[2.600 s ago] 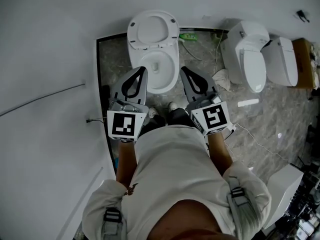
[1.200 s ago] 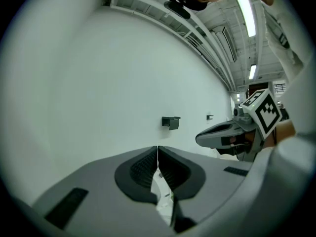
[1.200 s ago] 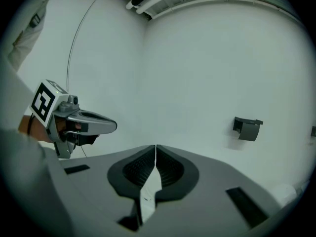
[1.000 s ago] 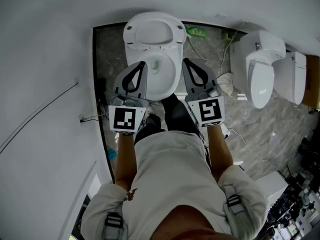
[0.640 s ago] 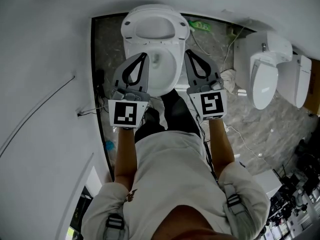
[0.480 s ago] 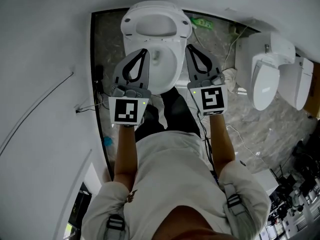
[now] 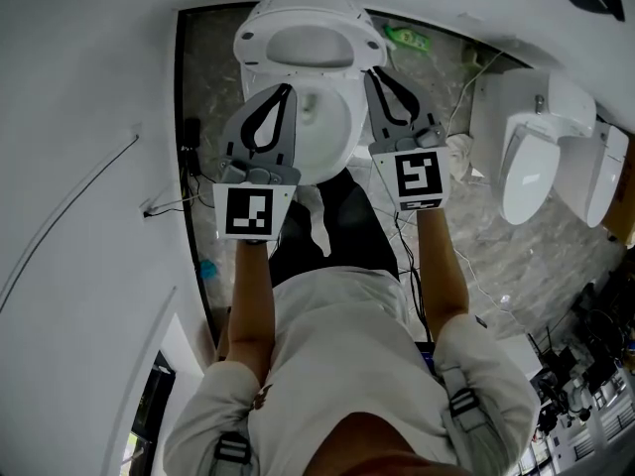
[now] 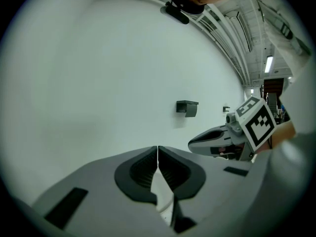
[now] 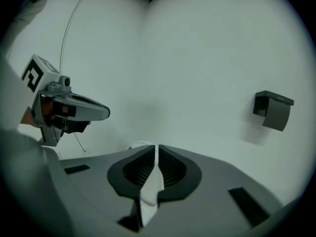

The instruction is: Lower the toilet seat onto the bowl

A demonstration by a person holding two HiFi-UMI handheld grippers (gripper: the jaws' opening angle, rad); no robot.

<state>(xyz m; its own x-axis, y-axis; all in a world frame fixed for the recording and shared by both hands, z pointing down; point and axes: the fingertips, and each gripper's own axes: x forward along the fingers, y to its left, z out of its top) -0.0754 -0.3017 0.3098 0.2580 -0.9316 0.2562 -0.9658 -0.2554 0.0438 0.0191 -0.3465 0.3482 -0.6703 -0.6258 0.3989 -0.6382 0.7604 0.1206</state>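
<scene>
A white toilet stands at the top of the head view, its seat (image 7: 310,40) raised upright against the wall behind the open bowl (image 7: 322,137). My left gripper (image 7: 288,88) hovers over the bowl's left rim, shut and empty. My right gripper (image 7: 369,71) is by the bowl's right rim, just below the raised seat, also shut and empty. Neither visibly touches the seat. In the left gripper view the jaws (image 8: 157,147) meet in front of a white wall. The right gripper view shows its jaws (image 9: 156,146) shut, with a sliver of white toilet (image 9: 139,144) behind.
Two more white toilets (image 7: 526,167) stand on the marble floor at right. A green object (image 7: 410,39) and cables (image 7: 466,72) lie near the wall. A white wall (image 7: 89,117) closes the left side. A black wall holder (image 9: 272,109) shows in both gripper views.
The person has stepped closer to the toilet. Both grippers have moved forward and down toward the bowl and raised seat, staying shut.
</scene>
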